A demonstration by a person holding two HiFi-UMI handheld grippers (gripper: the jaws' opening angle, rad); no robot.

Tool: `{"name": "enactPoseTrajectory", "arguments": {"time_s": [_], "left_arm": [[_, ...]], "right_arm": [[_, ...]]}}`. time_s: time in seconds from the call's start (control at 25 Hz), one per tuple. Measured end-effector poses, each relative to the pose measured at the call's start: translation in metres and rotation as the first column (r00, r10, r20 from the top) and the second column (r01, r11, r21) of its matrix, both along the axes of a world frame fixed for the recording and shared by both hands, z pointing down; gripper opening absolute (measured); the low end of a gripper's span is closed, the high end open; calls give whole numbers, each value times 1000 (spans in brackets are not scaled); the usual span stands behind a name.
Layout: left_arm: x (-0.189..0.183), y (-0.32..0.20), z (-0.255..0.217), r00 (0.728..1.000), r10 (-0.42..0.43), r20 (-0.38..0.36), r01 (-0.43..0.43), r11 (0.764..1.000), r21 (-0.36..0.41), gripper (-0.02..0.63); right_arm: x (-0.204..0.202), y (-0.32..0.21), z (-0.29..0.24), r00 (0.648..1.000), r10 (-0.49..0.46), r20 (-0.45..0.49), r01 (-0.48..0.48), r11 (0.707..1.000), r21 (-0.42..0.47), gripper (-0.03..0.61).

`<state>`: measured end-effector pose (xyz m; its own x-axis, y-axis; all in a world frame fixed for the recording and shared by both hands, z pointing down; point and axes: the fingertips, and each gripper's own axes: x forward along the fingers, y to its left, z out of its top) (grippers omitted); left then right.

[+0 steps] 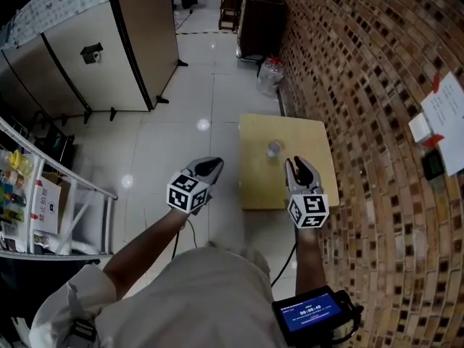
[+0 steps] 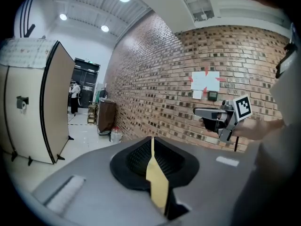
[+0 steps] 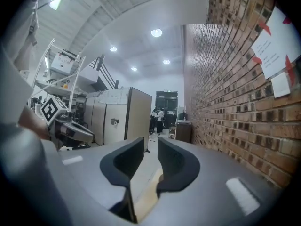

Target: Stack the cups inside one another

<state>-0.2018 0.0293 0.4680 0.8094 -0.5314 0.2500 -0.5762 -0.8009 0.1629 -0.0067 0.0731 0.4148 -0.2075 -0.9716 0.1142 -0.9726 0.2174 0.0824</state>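
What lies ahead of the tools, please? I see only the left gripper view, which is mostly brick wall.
Observer: The head view shows a small wooden table against the brick wall, with a small clear cup near its middle; one cup or a stack, I cannot tell.
Operator: Is either tool over that table?
Observer: The right tool is over its near edge, short of the cup; the left tool hangs over the floor beside it.
Operator: Is the right tool holding anything?
Observer: No; the right gripper view shows its jaws apart with nothing between them.
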Motion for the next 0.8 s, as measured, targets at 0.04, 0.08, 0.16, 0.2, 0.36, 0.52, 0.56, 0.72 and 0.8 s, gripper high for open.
{"name": "enactPoseTrajectory", "arguments": {"time_s": [0.04,0.08,0.16,0.2,0.36,0.52,0.56,0.72,0.8], "left_arm": [[0,5,1,1000,-4,3,4,1000,1,38],[1,10,2,1000,-8,5,8,1000,-1,38],[4,20,7,1000,-19,11,20,1000,-12,38],[7,26,10,1000,-25,15,26,999,-19,38],[19,52,21,999,-35,37,37,998,-42,38],[36,71,27,997,-52,55,54,997,-49,38],[41,78,28,997,-55,55,58,997,-53,38],[58,103,36,996,-48,70,53,996,-72,37],[67,114,39,996,-38,81,44,996,-76,37]], "right_arm": [[0,4,2,1000,-4,1,4,1000,-2,84],[1,9,5,1000,-6,3,6,1000,-8,84],[6,19,12,1000,-9,1,9,1000,-22,84],[9,25,16,1000,-11,-3,10,1000,-29,84],[21,52,27,1000,-26,-10,25,998,-55,84],[38,74,34,999,-42,-6,42,997,-70,84],[42,82,37,999,-49,-16,47,996,-81,84],[56,108,49,996,-62,-59,54,991,-122,52],[64,119,55,997,-55,-52,48,990,-133,43]]}}
